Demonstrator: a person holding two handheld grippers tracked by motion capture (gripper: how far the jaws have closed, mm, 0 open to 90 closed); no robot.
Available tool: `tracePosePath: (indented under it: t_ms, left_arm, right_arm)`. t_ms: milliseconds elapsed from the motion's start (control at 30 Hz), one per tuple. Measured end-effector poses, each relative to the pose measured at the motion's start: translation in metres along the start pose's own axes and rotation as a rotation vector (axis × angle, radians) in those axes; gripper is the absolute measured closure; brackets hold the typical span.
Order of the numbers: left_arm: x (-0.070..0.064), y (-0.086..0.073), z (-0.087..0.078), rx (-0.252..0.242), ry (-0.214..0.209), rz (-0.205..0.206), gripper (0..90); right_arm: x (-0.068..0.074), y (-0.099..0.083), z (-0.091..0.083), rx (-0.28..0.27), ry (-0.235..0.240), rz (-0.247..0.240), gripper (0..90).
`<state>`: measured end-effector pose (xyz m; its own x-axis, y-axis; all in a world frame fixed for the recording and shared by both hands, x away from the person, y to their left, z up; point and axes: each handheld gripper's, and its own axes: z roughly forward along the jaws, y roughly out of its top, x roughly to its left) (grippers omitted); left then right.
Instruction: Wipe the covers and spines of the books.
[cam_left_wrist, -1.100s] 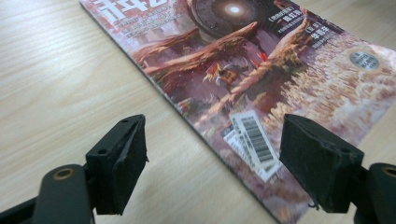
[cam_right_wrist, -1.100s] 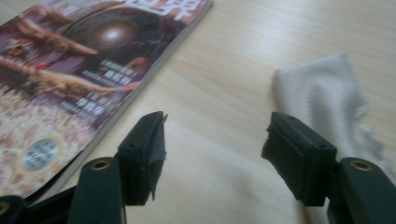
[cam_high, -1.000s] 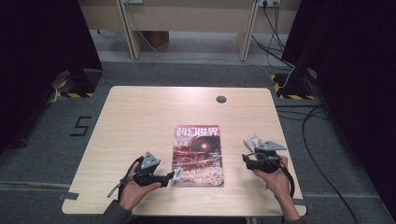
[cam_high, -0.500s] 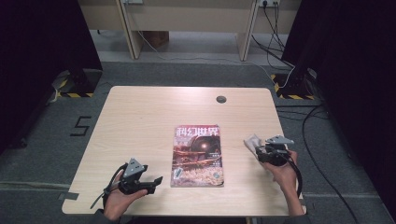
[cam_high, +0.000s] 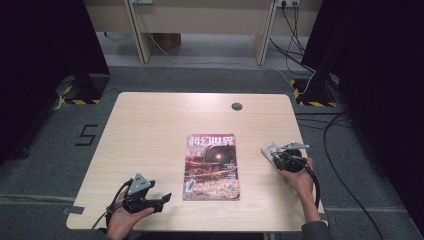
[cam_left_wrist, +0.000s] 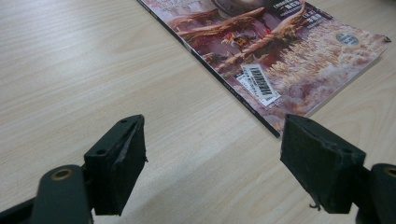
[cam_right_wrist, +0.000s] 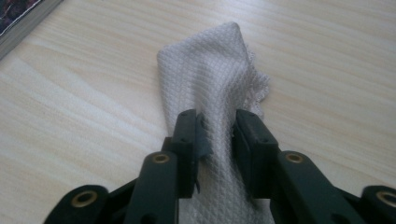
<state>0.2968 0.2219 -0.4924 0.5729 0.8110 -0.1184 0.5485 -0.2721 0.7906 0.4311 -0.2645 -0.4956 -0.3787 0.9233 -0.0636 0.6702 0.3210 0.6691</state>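
Note:
A magazine (cam_high: 211, 167) with a dark reddish cover lies flat in the middle of the wooden table (cam_high: 150, 130); its near corner with a barcode (cam_left_wrist: 280, 74) appears in the left gripper view. My left gripper (cam_high: 162, 199) is open near the table's front left edge, jaws wide apart, pointing at the magazine's lower left corner with bare wood between them. My right gripper (cam_high: 270, 154) sits right of the magazine, shut on a folded white waffle-weave cloth (cam_right_wrist: 215, 93) that lies on the table and pokes out past the jaws; the cloth (cam_high: 267, 149) looks small from above.
A round cable hole (cam_high: 236, 106) sits near the table's far edge. Cables (cam_high: 340, 130) run over the floor at the right. Desk legs (cam_high: 137, 35) stand behind the table, and dark curtains flank both sides.
My left gripper has drawn back toward the front left edge, away from the magazine. My right hand has shifted slightly right and its gripper now holds the cloth.

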Motion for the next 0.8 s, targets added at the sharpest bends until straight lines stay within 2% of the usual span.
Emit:
tracePosePath:
  t_ms: [200, 333, 533, 633, 767, 800]
  left_arm:
    - [0.000, 0.001, 0.000, 0.000, -0.002, 0.000, 21.9]
    - [0.000, 0.000, 0.001, 0.007, 0.000, 0.000, 21.9]
    - [-0.001, 0.000, 0.002, 0.011, -0.002, 0.004, 21.9]
    - [0.000, 0.000, 0.002, 0.012, 0.000, 0.003, 21.9]
    - [0.001, 0.000, 0.001, 0.008, 0.002, 0.000, 21.9]
    - [0.001, 0.000, 0.001, 0.008, 0.002, 0.000, 21.9]
  right_arm:
    - [0.004, 0.008, 0.008, -0.011, 0.017, -0.023, 74.7]
    - [0.012, 0.017, 0.016, -0.013, 0.024, -0.039, 74.3]
    - [0.023, 0.028, 0.026, -0.020, 0.052, -0.028, 72.2]
    - [0.027, 0.030, 0.027, -0.021, 0.067, -0.045, 69.6]
    - [0.029, 0.032, 0.022, -0.037, 0.060, -0.040, 60.3]
    - [0.029, 0.032, 0.022, -0.037, 0.060, -0.040, 60.3]
